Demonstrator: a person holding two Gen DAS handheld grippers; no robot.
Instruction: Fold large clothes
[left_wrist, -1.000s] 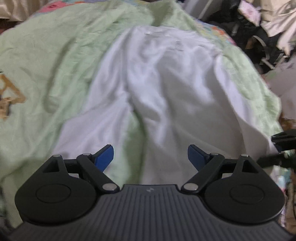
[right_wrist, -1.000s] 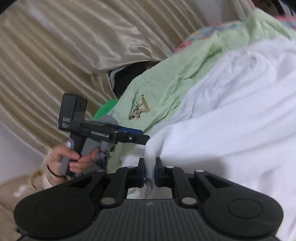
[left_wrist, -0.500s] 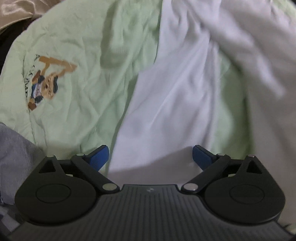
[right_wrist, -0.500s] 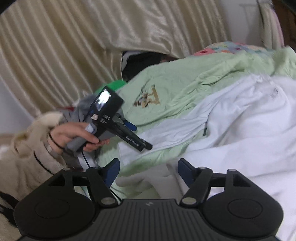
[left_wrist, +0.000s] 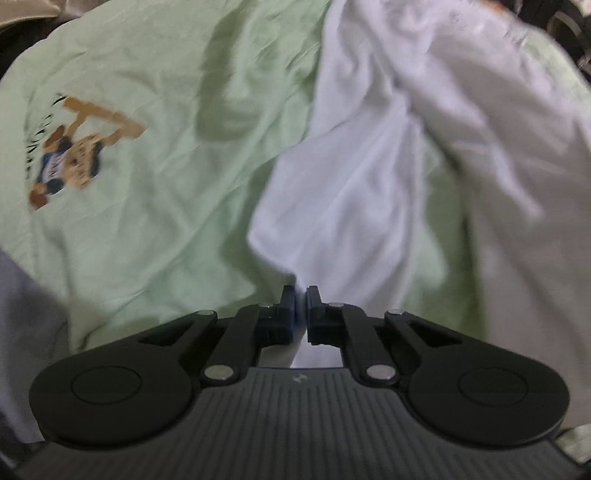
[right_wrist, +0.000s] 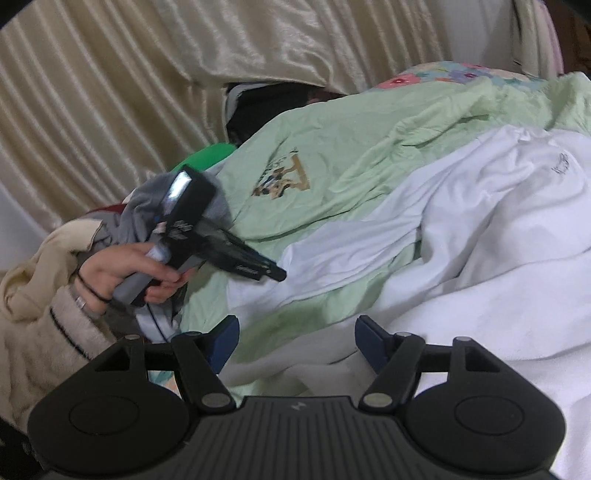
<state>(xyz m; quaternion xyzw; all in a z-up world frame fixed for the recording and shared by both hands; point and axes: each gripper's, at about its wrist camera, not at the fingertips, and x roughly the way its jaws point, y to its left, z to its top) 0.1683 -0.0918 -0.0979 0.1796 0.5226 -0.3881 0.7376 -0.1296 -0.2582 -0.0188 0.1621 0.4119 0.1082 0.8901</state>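
Note:
A large white long-sleeved garment (left_wrist: 351, 184) lies rumpled on a pale green cloth (left_wrist: 147, 184) with a cartoon print. My left gripper (left_wrist: 301, 295) is shut on the end of the garment's sleeve, white fabric pinched between its pads. In the right wrist view the same left gripper (right_wrist: 279, 275), held by a person's hand (right_wrist: 110, 266), has its tip at the end of the sleeve (right_wrist: 351, 254), which runs along the green cloth (right_wrist: 351, 147). My right gripper (right_wrist: 295, 332) stands open above the near edge of the white garment (right_wrist: 498, 240), with nothing pinched.
A cream ribbed curtain (right_wrist: 147, 74) hangs behind the bed. Grey clothes (right_wrist: 147, 199) are heaped at the left by the hand, beside a cream knitted sleeve (right_wrist: 37, 332). A flowered cover (right_wrist: 443, 74) shows at the far edge. Grey cloth (left_wrist: 22, 314) lies at the left.
My left gripper came down over the sleeve end and shut on it. My right gripper let go of the white cloth, opened and drew back.

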